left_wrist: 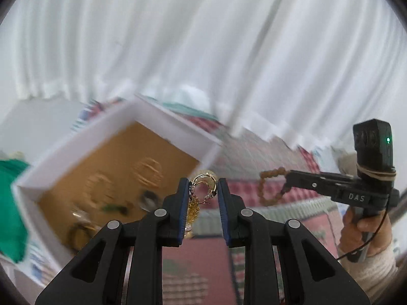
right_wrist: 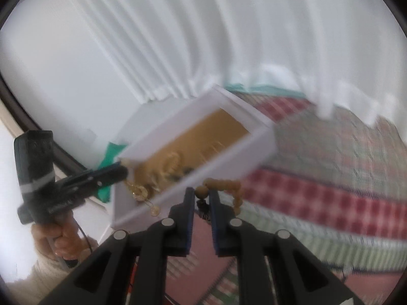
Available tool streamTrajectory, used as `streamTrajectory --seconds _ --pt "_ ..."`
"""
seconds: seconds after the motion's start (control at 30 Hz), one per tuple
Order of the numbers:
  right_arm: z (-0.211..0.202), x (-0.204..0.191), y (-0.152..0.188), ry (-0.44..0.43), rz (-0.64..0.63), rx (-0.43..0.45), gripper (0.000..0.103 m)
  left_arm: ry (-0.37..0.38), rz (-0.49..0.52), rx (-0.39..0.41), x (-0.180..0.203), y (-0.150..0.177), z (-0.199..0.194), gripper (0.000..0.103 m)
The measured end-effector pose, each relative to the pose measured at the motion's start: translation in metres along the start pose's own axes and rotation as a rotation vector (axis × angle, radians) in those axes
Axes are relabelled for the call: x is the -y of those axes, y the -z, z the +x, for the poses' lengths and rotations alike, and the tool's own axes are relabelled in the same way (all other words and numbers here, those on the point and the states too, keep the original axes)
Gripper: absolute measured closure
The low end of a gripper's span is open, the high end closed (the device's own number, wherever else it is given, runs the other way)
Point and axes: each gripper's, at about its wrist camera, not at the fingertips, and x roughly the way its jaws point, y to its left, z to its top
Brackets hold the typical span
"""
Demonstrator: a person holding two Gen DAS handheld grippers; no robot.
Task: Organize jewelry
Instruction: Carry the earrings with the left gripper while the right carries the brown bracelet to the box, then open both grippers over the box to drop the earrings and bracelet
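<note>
The right gripper is clamped on a brown bead of a beaded bracelet, whose loop trails off toward three o'clock over the checked cloth. At about ten o'clock from it the left gripper, held in a hand, grips a gold earring dangling at the near wall of the white box. The box is tilted in the picture, its tan floor holding blurred pieces of jewelry, with a white curtain behind it at twelve o'clock.
</note>
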Motion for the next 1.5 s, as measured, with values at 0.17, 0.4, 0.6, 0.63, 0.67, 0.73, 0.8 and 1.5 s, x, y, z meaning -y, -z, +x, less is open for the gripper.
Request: streamTrajectory --seconds 0.17,0.4,0.6,0.63,0.67,0.73,0.8,1.5 --pt "0.041 -0.038 -0.049 -0.063 -0.041 -0.023 0.091 -0.122 -0.057 0.035 -0.066 -0.024 -0.008 0.082" --pt "0.141 -0.080 -0.074 -0.113 -0.078 -0.147 0.091 -0.272 -0.169 -0.008 -0.162 -0.015 0.032 0.082" --pt "0.224 -0.105 -0.055 -0.100 -0.114 -0.275 0.091 -0.345 -0.252 -0.091 -0.223 0.019 0.073 0.081" --pt "0.232 -0.107 -0.052 -0.096 -0.120 -0.287 0.091 -0.352 -0.259 -0.102 -0.229 0.024 0.075 0.081" --pt "0.245 -0.109 -0.047 -0.087 -0.126 -0.300 0.091 -0.363 -0.269 -0.119 -0.234 0.032 0.080 0.080" --pt "0.272 -0.116 -0.034 -0.070 -0.153 -0.339 0.089 -0.377 -0.282 -0.136 -0.237 0.046 0.084 0.078" --pt "0.288 -0.119 -0.024 -0.046 -0.161 -0.355 0.089 -0.382 -0.282 -0.147 -0.234 0.057 0.083 0.061" --pt "0.228 -0.114 -0.015 0.259 -0.258 -0.187 0.022 -0.531 -0.337 -0.216 -0.149 0.086 0.050 0.002"
